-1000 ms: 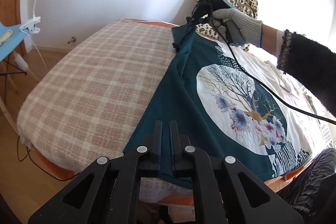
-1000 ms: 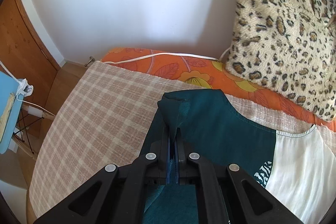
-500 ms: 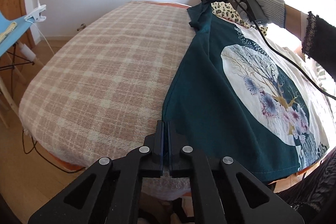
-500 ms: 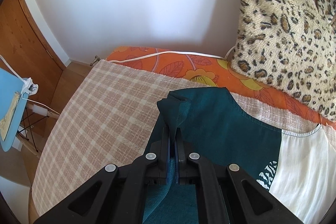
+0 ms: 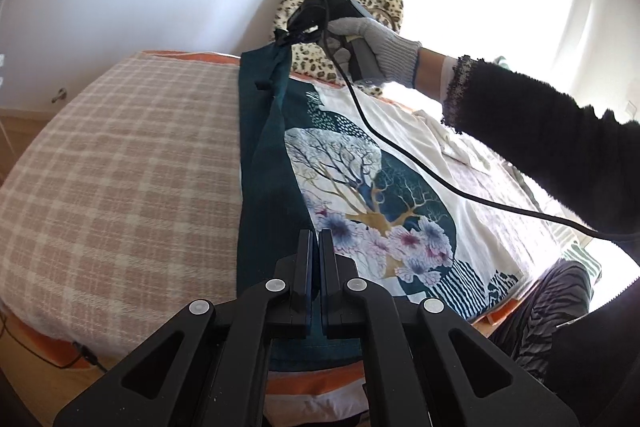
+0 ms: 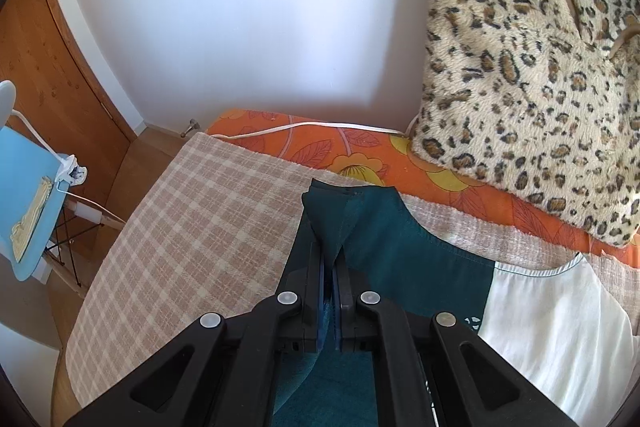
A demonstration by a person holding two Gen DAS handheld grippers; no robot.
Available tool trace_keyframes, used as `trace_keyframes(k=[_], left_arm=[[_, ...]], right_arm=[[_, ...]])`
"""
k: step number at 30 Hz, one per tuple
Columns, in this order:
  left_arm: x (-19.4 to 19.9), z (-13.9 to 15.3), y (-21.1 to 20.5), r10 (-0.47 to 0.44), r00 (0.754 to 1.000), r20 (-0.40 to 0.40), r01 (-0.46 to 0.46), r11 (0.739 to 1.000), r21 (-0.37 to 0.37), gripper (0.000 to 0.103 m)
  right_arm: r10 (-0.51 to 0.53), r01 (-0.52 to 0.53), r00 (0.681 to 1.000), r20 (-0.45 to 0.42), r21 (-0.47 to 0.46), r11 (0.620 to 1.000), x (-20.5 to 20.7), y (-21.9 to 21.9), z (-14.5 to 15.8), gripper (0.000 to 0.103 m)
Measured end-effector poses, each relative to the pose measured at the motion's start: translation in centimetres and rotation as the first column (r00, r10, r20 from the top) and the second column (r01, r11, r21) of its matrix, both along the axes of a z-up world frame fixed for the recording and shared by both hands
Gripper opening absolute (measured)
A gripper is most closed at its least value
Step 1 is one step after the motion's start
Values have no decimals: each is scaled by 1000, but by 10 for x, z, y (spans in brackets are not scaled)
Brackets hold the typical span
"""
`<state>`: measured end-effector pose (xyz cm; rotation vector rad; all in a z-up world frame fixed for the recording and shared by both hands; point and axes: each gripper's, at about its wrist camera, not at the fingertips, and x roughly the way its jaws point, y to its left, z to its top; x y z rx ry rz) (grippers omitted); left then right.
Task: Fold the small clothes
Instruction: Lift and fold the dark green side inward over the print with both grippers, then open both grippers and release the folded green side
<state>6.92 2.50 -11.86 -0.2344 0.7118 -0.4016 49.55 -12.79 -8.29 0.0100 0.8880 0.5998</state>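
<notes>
Teal T-shirt with a tree-and-flower print lies on a bed covered by a plaid blanket; its left-hand strip is raised off the blanket, pulled taut between the two tools. Left gripper — jaws closed, pinching the teal fabric at the near hem edge. Right gripper, held by a grey-gloved hand, is clamped on the far corner of the same edge near the leopard-print cushion (in the right wrist view, teal cloth bunches up between the closed fingers). A black cable trails over the print — the white part of the shirt rests flat.
</notes>
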Motion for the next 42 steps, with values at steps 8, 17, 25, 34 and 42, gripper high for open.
trace_keyframes(k=[8, 17, 25, 34, 42], left_arm=[[7, -27, -68, -215, 973, -90, 222, 971, 85, 1], [-13, -17, -55, -217, 971, -103, 227, 969, 100, 28], [-11, -5, -12, -26, 998, -64, 40, 974, 223, 28], [-6, 0, -25, -24, 999, -27, 30, 967, 255, 28], [-2, 8, -70, -117, 993, 16, 110, 966, 235, 28]], right_arm=[[-76, 79, 990, -119, 20, 997, 15, -55, -41, 8], [-153, 145, 987, -55, -131, 981, 8, -76, -51, 45], [-88, 88, 996, -4, -75, 993, -32, -88, -29, 47], [-144, 144, 990, -1, 37, 989, -92, -165, -10, 50], [-249, 246, 968, 21, 79, 966, -143, -255, -2, 55]])
